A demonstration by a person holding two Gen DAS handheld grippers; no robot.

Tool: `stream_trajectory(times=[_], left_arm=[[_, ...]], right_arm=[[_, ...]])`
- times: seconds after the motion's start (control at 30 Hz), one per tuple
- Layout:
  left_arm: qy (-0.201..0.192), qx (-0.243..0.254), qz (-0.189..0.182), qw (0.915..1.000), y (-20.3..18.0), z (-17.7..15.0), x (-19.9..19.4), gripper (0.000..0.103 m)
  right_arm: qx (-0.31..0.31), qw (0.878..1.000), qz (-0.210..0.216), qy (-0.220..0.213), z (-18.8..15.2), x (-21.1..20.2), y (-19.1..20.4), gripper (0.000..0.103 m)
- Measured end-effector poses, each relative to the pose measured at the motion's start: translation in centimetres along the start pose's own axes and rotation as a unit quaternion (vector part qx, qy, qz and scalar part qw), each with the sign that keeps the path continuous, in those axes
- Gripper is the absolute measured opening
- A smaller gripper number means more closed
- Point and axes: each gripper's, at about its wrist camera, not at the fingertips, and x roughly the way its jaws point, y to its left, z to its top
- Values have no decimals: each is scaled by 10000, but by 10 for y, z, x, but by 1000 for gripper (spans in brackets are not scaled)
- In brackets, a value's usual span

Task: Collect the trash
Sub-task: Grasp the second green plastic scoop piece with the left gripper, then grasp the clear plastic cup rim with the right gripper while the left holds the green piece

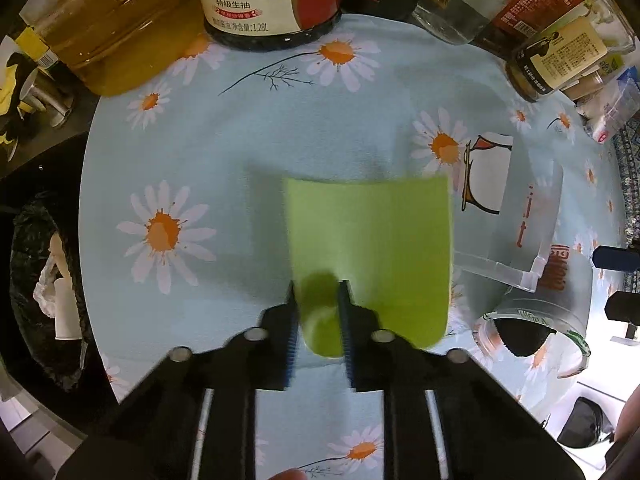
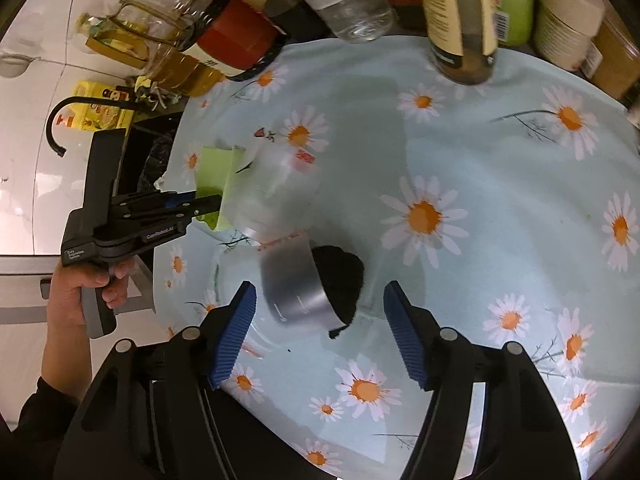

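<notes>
While the left gripper pinches the green paper, the right gripper gapes around a clear cup; the bin bag beside the tablecloth holds some trash.

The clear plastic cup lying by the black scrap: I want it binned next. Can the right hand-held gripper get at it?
Probably yes: the right hand-held gripper stands open with the clear plastic cup lying between its fingers, nothing blocking.

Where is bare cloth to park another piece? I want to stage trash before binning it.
Free: the wide daisy cloth right of the clear cup, below the seasoning bottles; also the strip left of the green paper, below the soy sauce bottle. Crowded: the bottle row along the far edge, and the cluster of clear packaging beside the green paper.
</notes>
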Motion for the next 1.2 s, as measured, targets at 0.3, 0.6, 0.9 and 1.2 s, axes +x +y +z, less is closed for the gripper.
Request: stream_trajectory(times=[0.3, 0.6, 0.9, 1.2], left_arm=[[-266, 123, -170, 9994, -5, -6, -20, 2], [-565, 236, -268, 9978, 14, -32, -44, 2], [-661, 258, -563, 9959, 46, -57, -55, 2], [-769, 268, -824, 9933, 72, -74, -61, 2]], right_arm=[[-560, 9970, -525, -55, -5, -4, 43, 67], [-1036, 9836, -1474, -101, -18, 9, 90, 66], [-1510, 9468, -2840, 101, -26, 43, 129, 54], [-1496, 9118, -3795, 458, -18, 68, 131, 22]])
